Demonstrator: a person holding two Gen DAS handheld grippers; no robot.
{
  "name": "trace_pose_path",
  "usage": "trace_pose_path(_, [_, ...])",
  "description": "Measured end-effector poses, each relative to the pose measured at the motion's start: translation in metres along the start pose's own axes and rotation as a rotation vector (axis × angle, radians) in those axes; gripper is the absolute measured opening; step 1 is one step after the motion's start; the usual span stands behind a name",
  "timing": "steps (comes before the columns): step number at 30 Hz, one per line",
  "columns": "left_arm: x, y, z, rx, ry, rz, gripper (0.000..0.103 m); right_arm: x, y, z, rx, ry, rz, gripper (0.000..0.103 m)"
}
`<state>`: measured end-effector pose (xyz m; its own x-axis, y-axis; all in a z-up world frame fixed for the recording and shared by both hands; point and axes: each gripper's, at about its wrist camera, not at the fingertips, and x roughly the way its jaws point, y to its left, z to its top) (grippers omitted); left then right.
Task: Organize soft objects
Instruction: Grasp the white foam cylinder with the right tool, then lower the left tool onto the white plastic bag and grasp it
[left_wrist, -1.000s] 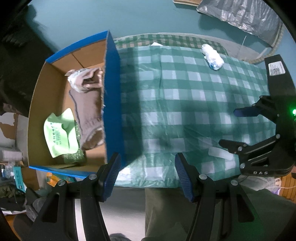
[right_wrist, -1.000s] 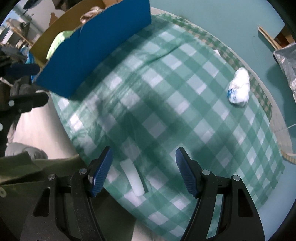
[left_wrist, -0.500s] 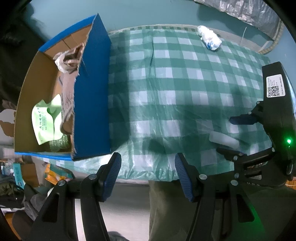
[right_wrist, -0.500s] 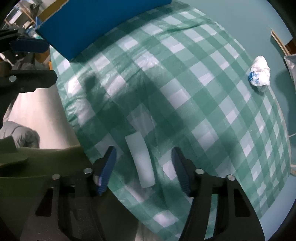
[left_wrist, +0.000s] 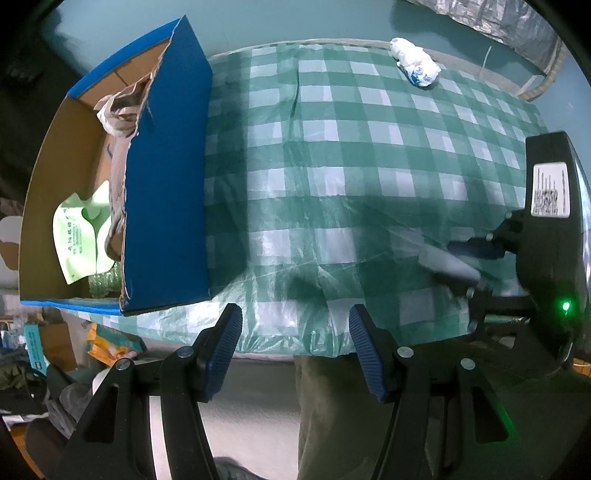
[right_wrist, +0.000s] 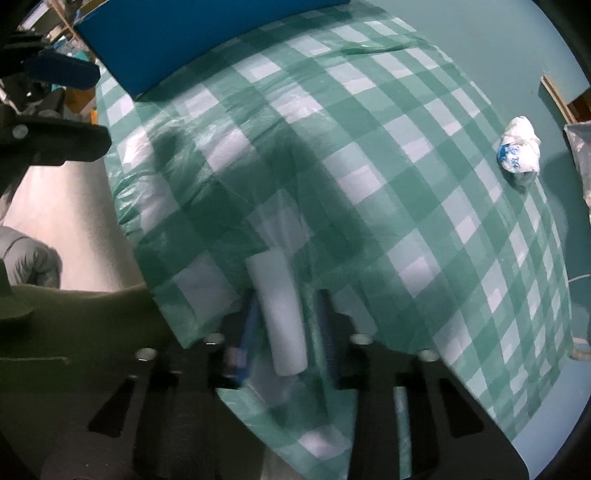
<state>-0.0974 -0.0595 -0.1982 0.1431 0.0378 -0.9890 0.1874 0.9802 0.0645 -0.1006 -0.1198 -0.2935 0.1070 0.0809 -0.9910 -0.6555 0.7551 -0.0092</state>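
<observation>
A pale white foam-like roll (right_wrist: 280, 314) lies near the front edge of the green checked tablecloth (right_wrist: 388, 184). My right gripper (right_wrist: 288, 314) is closed around it, one finger on each side; it also shows in the left wrist view (left_wrist: 469, 266), with the roll (left_wrist: 447, 264) between its fingers. My left gripper (left_wrist: 295, 343) is open and empty, held off the table's front edge. A blue cardboard box (left_wrist: 166, 192) at the left holds a beige cloth (left_wrist: 118, 114) and a green pouch (left_wrist: 81, 236). A crumpled white bag (left_wrist: 415, 66) lies at the far right of the cloth.
The box's tall blue wall (right_wrist: 207, 40) stands at the cloth's left end. A silvery plastic sheet (left_wrist: 491, 18) lies on the floor beyond the table. Clutter (left_wrist: 44, 343) sits on the floor at the lower left. The person's trousers (left_wrist: 369, 424) are below the table edge.
My right gripper has moved down onto the white roll and closed around it. My left gripper has drawn back toward the table's front edge, still open.
</observation>
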Motion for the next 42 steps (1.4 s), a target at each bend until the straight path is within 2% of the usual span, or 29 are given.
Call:
trace_pose_path(6, [-0.002, -0.005, 0.005, 0.017, -0.005, 0.002, 0.061, -0.009, -0.01, -0.004, 0.066, -0.017, 0.041, 0.014])
trace_pose_path(11, [-0.004, -0.011, 0.015, 0.026, -0.013, -0.007, 0.062, -0.027, -0.042, -0.009, 0.195, -0.064, 0.105, 0.014])
trace_pose_path(17, [-0.007, -0.021, 0.032, 0.037, -0.027, -0.013, 0.061, -0.04, -0.078, -0.017, 0.304, -0.104, 0.121, 0.014])
trace_pose_path(26, [-0.017, -0.046, 0.077, 0.075, -0.043, -0.016, 0.061, -0.059, -0.127, -0.023, 0.426, -0.157, 0.087, 0.014])
trace_pose_path(39, [-0.01, -0.083, 0.145, 0.108, -0.078, -0.025, 0.062, -0.074, -0.191, -0.007, 0.548, -0.229, 0.009, 0.014])
trace_pose_path(42, [-0.007, -0.088, 0.164, 0.096, -0.08, -0.033, 0.071, -0.077, -0.209, -0.003, 0.576, -0.234, -0.005, 0.014])
